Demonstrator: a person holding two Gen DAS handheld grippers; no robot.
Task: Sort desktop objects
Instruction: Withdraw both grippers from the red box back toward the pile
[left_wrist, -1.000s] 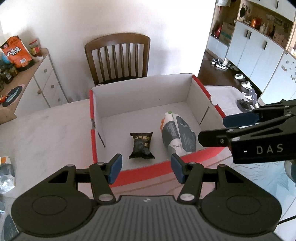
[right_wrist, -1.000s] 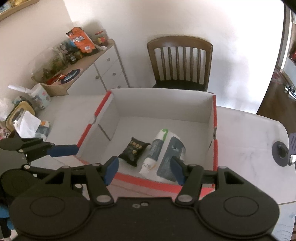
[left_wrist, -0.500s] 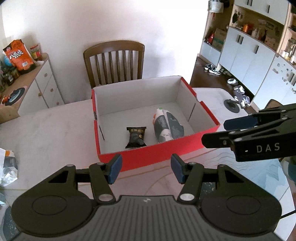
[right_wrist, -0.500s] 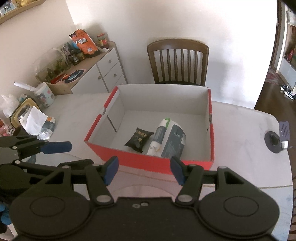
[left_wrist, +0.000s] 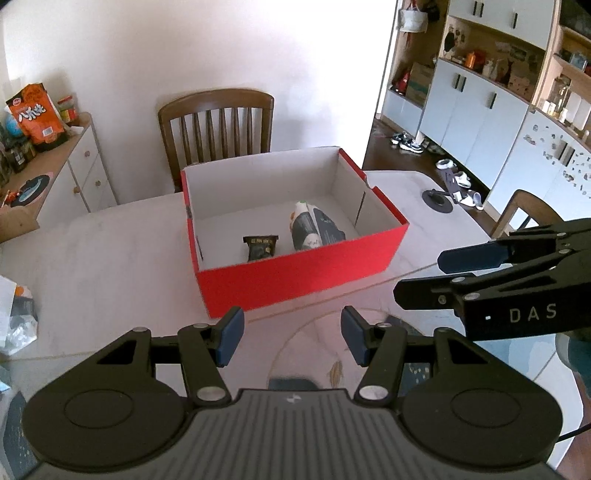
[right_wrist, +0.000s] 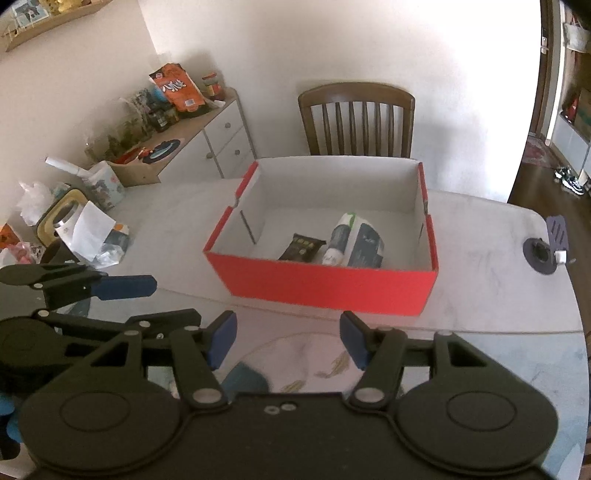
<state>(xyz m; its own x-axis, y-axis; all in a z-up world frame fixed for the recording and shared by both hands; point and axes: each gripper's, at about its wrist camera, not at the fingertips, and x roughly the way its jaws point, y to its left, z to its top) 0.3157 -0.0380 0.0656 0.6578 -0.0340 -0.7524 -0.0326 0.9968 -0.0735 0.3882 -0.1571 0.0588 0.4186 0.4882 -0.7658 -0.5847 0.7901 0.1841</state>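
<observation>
One word, "DAS", is printed on the right claw (left_wrist: 458, 275).

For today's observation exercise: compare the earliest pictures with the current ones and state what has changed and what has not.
Both grippers have drawn back from the red box: it now looks smaller and farther off, its whole front wall in view. The left gripper and right gripper remain open and empty. The black snack packet and the grey-and-white pouch lie in the box as before.

text "das" on right gripper (left_wrist: 491, 273) body | "八禾味" on orange snack bag (left_wrist: 35, 114)
</observation>
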